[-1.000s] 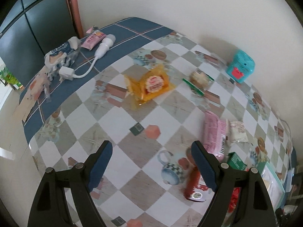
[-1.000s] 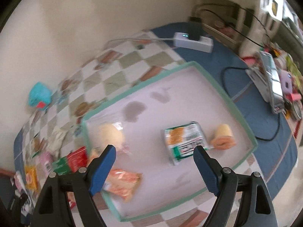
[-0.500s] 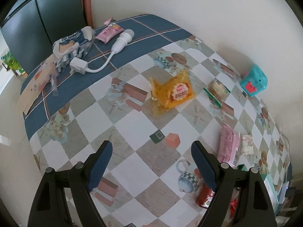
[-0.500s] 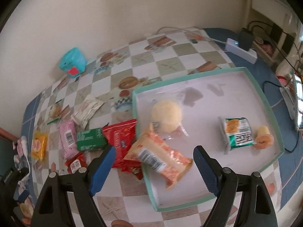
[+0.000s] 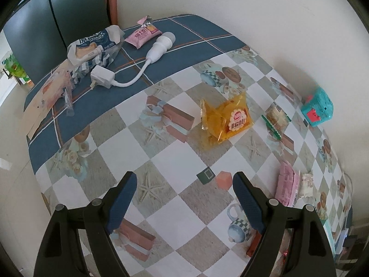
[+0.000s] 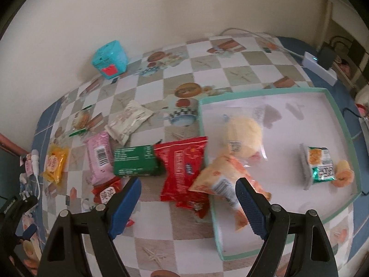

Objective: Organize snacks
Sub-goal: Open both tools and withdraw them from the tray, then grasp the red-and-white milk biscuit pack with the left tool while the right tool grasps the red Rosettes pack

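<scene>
Left tongs: wide open, empty, over bare cloth; yellow pack well ahead, pink pack to the right.
Right tongs: wide open, empty; red pack between the jaws, tray right. Advice: centre on one pack, lower squarely, then close.
</scene>
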{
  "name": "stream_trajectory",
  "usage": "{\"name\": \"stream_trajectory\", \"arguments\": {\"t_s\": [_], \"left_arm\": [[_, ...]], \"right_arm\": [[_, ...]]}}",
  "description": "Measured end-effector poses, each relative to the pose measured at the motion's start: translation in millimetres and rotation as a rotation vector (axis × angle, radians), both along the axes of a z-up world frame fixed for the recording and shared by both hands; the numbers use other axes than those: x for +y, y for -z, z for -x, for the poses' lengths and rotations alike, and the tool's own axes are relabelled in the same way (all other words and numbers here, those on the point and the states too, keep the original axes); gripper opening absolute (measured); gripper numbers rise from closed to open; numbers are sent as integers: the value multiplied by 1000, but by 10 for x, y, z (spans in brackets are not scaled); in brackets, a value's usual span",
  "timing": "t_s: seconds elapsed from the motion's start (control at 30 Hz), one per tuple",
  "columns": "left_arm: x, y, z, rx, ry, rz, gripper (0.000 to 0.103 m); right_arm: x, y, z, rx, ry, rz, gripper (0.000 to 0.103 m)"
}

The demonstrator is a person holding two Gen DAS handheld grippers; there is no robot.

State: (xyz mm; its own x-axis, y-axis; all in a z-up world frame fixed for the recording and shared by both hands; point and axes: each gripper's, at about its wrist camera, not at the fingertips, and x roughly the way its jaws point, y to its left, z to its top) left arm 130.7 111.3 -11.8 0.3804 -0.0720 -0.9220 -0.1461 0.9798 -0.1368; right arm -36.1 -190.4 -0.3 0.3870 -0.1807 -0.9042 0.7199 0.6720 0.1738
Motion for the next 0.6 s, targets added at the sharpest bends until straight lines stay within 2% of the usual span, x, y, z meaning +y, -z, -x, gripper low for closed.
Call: {"name": "stream_trajectory", "arguments": {"t_s": [0.3,0.6], "left_arm": [[-42,52,-49,12,20,-6,86],[-575,139,7,56,193,40,86]], "right_arm": [[34,83,-148,-8,-34,-23,86],[-67,146,-144,-31,-47,-36,86]]}}
